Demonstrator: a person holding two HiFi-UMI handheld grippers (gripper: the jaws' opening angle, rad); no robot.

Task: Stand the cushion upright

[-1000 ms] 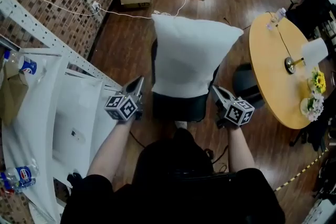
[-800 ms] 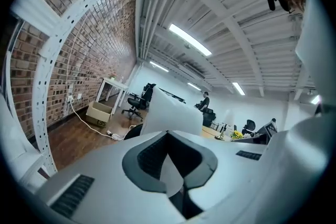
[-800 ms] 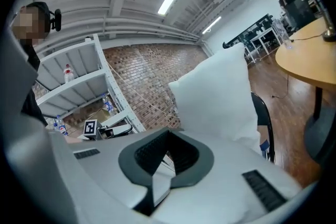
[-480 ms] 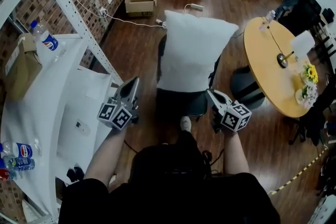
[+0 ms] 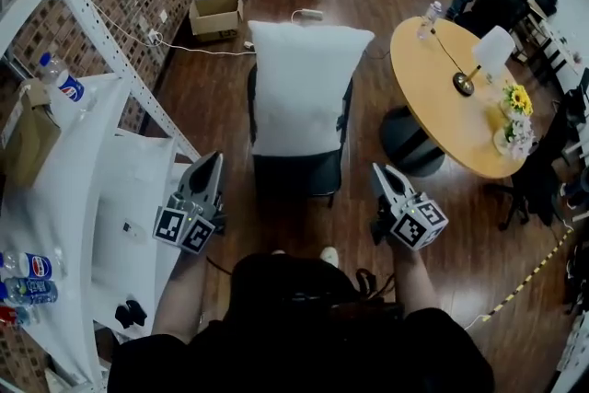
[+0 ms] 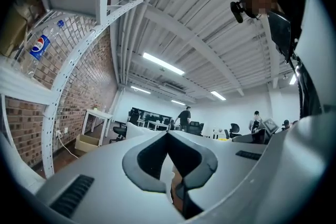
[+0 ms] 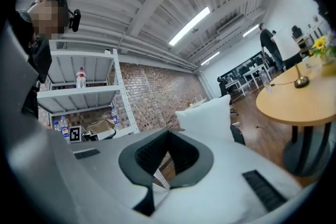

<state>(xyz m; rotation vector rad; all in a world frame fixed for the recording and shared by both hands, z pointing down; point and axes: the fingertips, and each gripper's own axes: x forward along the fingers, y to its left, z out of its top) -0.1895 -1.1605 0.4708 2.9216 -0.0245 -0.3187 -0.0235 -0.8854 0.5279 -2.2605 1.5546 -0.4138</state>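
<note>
The white cushion (image 5: 302,87) stands upright on the seat of a black office chair (image 5: 294,178), its back against the backrest, in the middle of the dark wood floor. It is plump and smooth. Its two top corners push out into soft points, and its sides draw in towards the bottom edge, where it meets the seat. Faint creases run down its face. I hold both tools low and nearer to me than the chair, one on each side and well apart from the cushion. The left gripper (image 5: 213,158) has its jaws pressed together with nothing between them. The right gripper (image 5: 378,169) is likewise closed and empty. A round wooden table (image 5: 433,97) stands to the right of the chair, and a white metal shelf rack (image 5: 110,166) to the left.
</note>
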